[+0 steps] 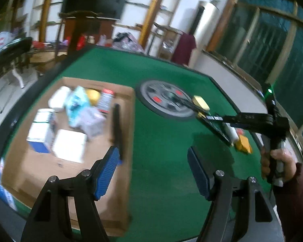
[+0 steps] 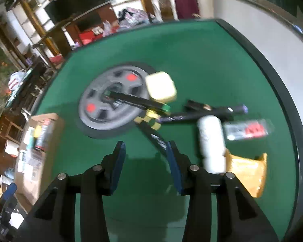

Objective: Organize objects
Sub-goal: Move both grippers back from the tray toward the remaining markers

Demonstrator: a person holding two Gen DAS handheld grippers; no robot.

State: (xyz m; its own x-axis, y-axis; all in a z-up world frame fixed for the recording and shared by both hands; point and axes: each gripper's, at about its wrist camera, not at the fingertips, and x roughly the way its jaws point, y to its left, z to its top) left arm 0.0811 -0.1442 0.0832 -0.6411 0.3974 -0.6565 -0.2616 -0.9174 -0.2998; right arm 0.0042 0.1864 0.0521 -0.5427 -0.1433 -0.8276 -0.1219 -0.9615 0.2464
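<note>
Dark television (image 1: 96, 0) on the far wall, wooden shelves (image 1: 153, 12) beside it, maroon garment (image 1: 184, 46) hanging on a rack, green-curtained windows (image 1: 272, 46)

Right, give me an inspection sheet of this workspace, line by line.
Surface: green table with a dark rim and a round grey hub in the middle.
Job's things: cardboard box on the left, already holding cartons and packets; still loose on the felt are a yellow block, black sticks, a white roll, a red-labelled pack and an orange packet.
Clutter: nothing seen on the table beyond those.
Grippers: left gripper open and empty, beside the box; right gripper open and empty, near the sticks.
Cables: nothing seen.
Surroundings: shelves, a dark screen, windows at right.
</note>
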